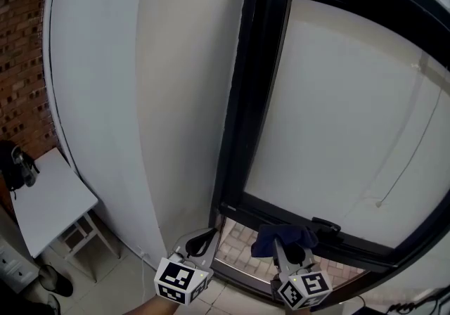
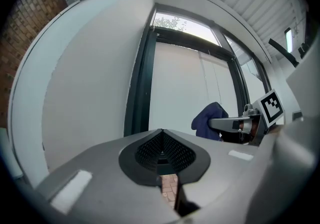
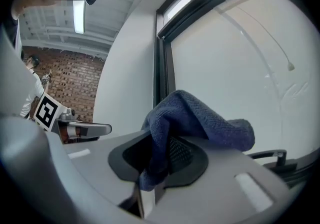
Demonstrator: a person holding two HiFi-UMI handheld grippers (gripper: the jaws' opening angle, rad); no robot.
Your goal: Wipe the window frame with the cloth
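A dark blue cloth is bunched at the tip of my right gripper, just in front of the bottom rail of the black window frame. In the right gripper view the gripper is shut on the cloth, which folds over the top of the jaws; the frame's upright rises behind. My left gripper hovers low beside the frame's bottom left corner. Its jaws are shut with nothing in them. From there the cloth shows to the right, the frame upright ahead.
A white wall panel stands left of the frame. A small white table sits at the lower left before a brick wall. A black handle lies on the bottom rail. A blind cord hangs over the pane.
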